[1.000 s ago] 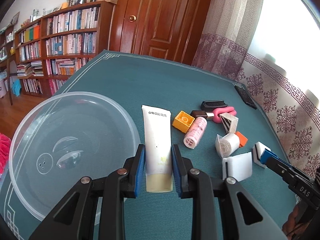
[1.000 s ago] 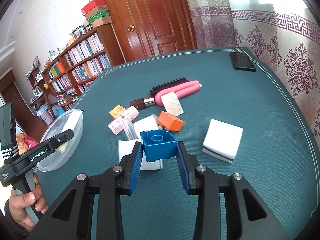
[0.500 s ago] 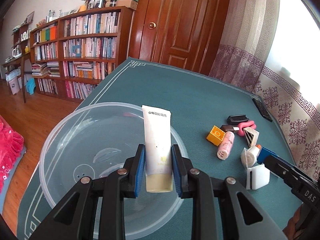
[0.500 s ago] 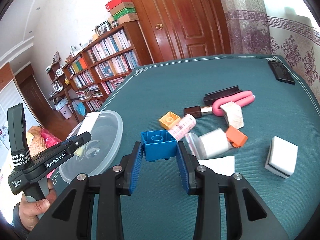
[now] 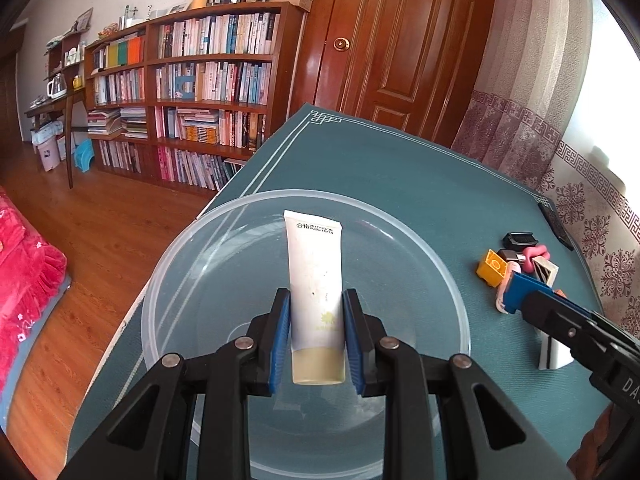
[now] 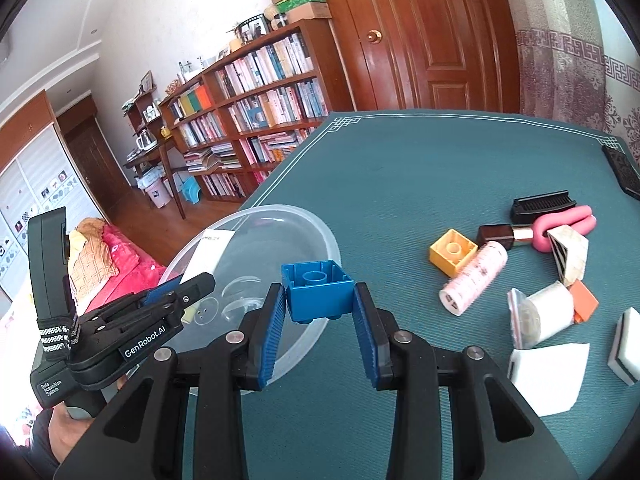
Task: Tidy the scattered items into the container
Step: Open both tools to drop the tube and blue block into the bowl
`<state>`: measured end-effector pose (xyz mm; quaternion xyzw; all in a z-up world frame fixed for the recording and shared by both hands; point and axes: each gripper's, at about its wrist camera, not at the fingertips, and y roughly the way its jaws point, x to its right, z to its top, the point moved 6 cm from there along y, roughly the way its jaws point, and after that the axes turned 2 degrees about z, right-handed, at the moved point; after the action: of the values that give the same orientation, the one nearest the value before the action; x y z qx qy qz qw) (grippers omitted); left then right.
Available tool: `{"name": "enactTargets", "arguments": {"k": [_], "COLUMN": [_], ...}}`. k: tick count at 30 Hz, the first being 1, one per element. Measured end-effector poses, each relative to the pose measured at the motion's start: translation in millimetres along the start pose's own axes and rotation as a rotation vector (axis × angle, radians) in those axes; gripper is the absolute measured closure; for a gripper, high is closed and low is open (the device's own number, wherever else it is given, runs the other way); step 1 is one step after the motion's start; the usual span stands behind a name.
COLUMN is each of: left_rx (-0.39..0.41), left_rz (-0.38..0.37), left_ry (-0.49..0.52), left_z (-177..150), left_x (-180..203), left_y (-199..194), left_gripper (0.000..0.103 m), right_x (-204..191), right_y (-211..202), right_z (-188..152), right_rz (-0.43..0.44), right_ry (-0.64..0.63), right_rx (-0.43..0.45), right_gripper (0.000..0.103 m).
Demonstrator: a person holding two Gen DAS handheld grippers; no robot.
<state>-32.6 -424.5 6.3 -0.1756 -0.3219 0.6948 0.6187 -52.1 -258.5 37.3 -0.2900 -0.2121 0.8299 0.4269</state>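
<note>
Clear plastic is filling the space under the left claw (image 5: 316, 332): a wide round bowl (image 5: 448, 280) is sitting on the green table cover (image 5: 400, 168), and the claw is hanging over its middle. Its blue pads are clenching a white tube (image 5: 314, 276) by the lower end, the crimped end pointing away from the claw, above the bowl.

To the right of the bowl, the right claw (image 6: 320, 320) is gripping a blue toy brick (image 6: 318, 290) between its blue pads, stud side up, just over the bowl's near rim (image 6: 328, 240). Further right of this claw, the loose things are lying on the cover: a yellow brick (image 6: 452, 256), a pink patterned roller (image 6: 474, 278) touching it, a dark bottle (image 6: 496, 236), a pink looped handle (image 6: 560, 226) with a black comb (image 6: 544, 202) behind it, a striped wedge block (image 6: 568, 254), a bagged white roll (image 6: 542, 316), an orange piece (image 6: 584, 300), a white sheet (image 6: 548, 376) and a white sponge (image 6: 626, 344).
</note>
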Motion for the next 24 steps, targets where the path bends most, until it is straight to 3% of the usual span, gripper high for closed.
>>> {"name": "enactTargets", "arguments": {"k": [13,15,19,24], "left_rx": [-0.017,-0.023,-0.01,0.001], "left_rz": [-0.022,-0.032,-0.04,-0.035], "left_ry": [-0.031,-0.036,-0.047,-0.041], "left_z": [1.2,0.5,2.2,4.6], "left_x": [-22.5,-22.7,-25.4,-24.5], "left_y": [4.0,5.0,2.7,0.4], "left_gripper": [0.073,0.069,0.041,0.034], "right_x": [-28.5,-28.4,-25.4,-20.9], "right_y": [38.3,42.4,48.6,46.8], "right_z": [-0.4,-2.6,-4.3,-5.7], "right_rz": [0.022,0.029,0.031,0.024], "right_ry": [-0.04,-0.032,-0.015,-0.006], "right_rx": [-0.052,-0.064,-0.073,-0.065], "right_gripper": [0.065,0.065,0.065,0.065]}}
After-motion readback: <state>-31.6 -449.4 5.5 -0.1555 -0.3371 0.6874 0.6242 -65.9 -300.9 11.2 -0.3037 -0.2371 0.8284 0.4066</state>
